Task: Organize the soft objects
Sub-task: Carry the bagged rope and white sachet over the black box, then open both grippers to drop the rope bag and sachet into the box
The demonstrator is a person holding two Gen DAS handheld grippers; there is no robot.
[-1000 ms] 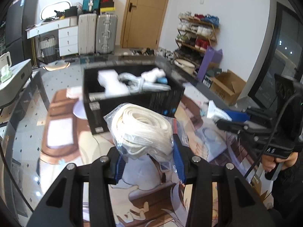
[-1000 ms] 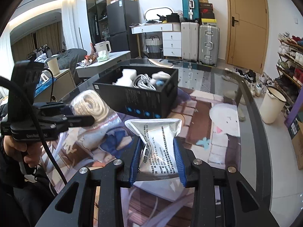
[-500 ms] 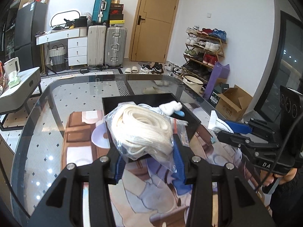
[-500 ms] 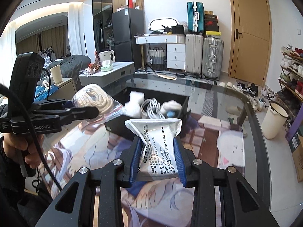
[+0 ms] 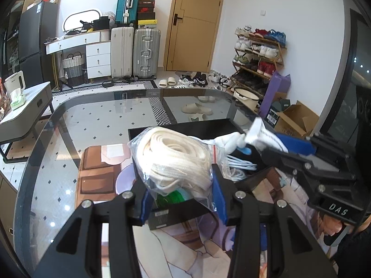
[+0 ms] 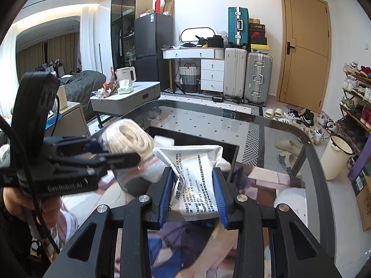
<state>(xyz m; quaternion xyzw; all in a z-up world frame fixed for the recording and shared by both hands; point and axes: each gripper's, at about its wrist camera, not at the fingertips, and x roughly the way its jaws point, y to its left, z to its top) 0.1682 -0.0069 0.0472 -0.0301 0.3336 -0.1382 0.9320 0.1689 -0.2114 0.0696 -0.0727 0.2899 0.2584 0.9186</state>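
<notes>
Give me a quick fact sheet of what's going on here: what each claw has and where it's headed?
left gripper: shut on bagged white cord
right gripper: shut on white printed pouch
target: black box, both items held above it
box contents: white cables, other white items
surface: glass table with illustrated mat

White walls, tan wooden door [image 6: 305,46] at back. Two upright suitcases [image 6: 247,75] stand beside a white drawer unit [image 6: 212,75]; teal suitcase [image 6: 238,26] above. Black fridge [image 6: 153,46] left of them. Shoe rack [image 5: 258,53] against right wall. Pale tiled floor [image 5: 104,120] with dark diamonds, seen through glass.
</notes>
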